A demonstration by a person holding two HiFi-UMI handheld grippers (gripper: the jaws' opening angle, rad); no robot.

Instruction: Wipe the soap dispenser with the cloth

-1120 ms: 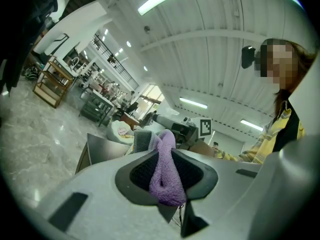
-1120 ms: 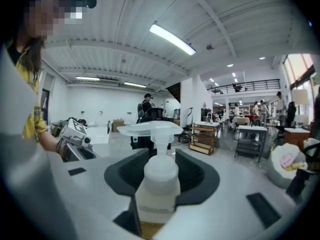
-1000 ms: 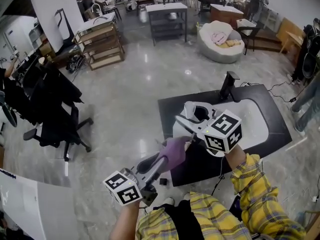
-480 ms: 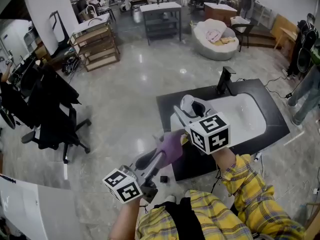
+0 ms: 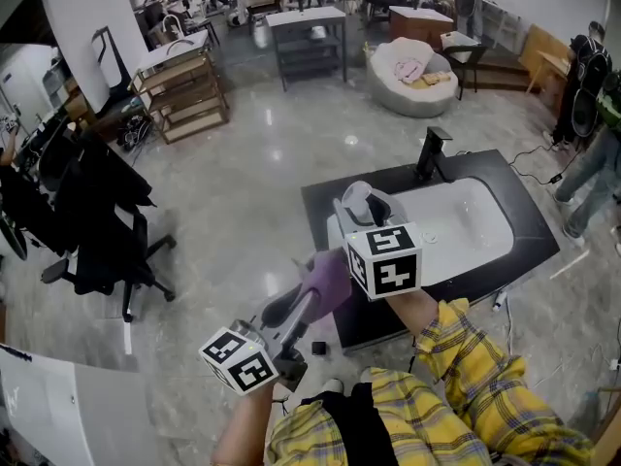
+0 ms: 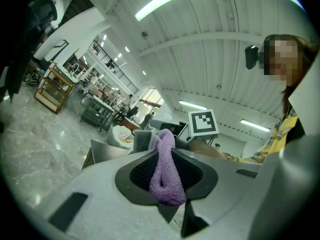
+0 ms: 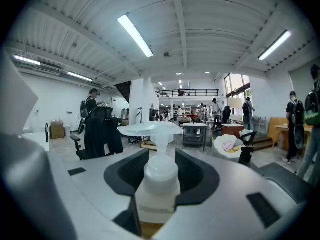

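Note:
The soap dispenser (image 7: 160,176) is a clear bottle with a white pump head, and my right gripper (image 7: 160,184) is shut on its body. In the head view the right gripper (image 5: 354,210) is held above the sink counter, and its marker cube hides the bottle. My left gripper (image 6: 167,184) is shut on a purple cloth (image 6: 166,176) that bunches up between the jaws. In the head view the left gripper (image 5: 315,294) reaches up from the lower left. Its cloth (image 5: 328,280) sits right beside the right gripper's cube; contact with the bottle is hidden.
A black counter (image 5: 524,236) with a white sink (image 5: 471,226) and a black faucet (image 5: 430,153) lies below my right hand. A black office chair (image 5: 97,231) stands at the left, wooden racks (image 5: 184,85) farther back. A person (image 5: 594,153) stands at the right edge.
The right gripper has turned and swung left, bringing its cube up against the purple cloth. The left gripper with the cloth has hardly moved.

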